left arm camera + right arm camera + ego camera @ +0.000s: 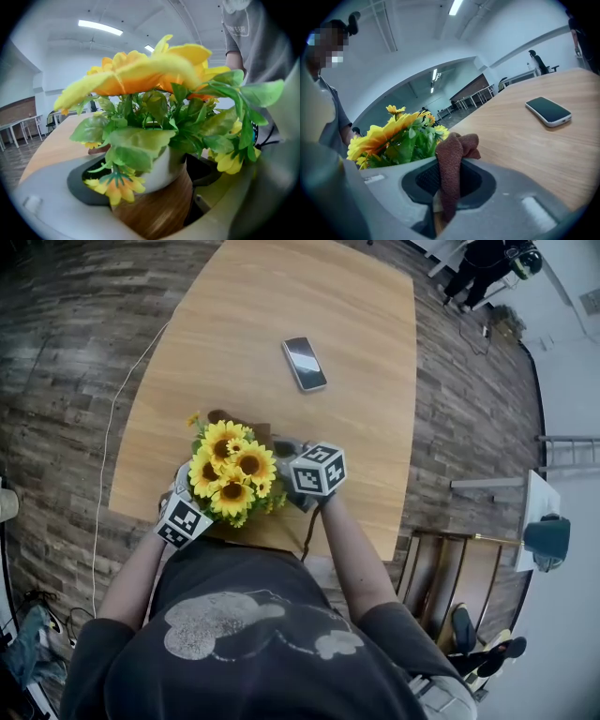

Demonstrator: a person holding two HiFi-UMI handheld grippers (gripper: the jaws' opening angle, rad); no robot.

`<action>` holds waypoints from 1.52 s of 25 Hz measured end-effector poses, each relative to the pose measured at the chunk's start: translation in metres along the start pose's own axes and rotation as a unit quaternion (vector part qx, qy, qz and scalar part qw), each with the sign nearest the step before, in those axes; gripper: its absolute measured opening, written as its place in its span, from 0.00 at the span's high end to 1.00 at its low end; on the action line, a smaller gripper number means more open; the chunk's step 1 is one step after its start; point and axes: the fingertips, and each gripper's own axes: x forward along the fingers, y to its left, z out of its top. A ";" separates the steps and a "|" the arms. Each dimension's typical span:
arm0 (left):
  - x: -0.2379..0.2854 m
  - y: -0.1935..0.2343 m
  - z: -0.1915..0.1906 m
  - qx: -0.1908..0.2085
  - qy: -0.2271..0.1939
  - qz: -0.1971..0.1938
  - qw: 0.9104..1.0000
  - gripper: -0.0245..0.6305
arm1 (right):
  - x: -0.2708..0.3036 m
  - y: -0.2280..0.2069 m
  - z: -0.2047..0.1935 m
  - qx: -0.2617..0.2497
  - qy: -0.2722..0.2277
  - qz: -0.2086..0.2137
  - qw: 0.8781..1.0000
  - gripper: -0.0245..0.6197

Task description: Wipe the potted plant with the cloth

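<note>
The potted plant [230, 470], yellow sunflowers with green leaves, stands at the near edge of the wooden table [281, 296]. Its pot [159, 206] is white above and wood-brown below. My left gripper [150, 180] has its jaws wide around that pot, a dark pad against each side. A rust-brown cloth [452, 159] hangs folded between the jaws of my right gripper [447, 180], which is shut on it. The cloth sits just right of the flowers [393, 136]; whether it touches the leaves is unclear. In the head view the blooms hide both sets of fingertips.
A phone [305, 363] lies face up in the middle of the table, beyond the plant, and appears in the right gripper view as the phone [548, 111]. A white cable [112, 418] runs off the table's left side. A person [483, 268] stands far off at the back right.
</note>
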 end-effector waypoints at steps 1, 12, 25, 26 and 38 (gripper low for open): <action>0.000 0.000 0.000 0.001 0.000 -0.003 1.000 0.14 | -0.004 0.000 -0.003 0.003 0.000 -0.002 1.000 0.89; 0.007 0.010 0.004 0.004 0.000 -0.021 1.000 0.14 | -0.041 0.018 -0.049 0.049 -0.013 -0.032 0.998 0.89; 0.004 0.014 0.003 -0.020 -0.012 -0.046 0.999 0.13 | -0.070 0.040 -0.079 0.115 -0.085 -0.167 0.976 0.88; 0.000 0.016 0.004 -0.027 -0.015 -0.042 0.999 0.12 | -0.074 0.041 -0.080 0.120 -0.094 -0.180 0.972 0.88; -0.054 0.002 -0.001 -0.130 -0.063 -0.001 0.990 0.14 | -0.116 0.058 -0.090 0.119 -0.169 -0.257 0.944 0.88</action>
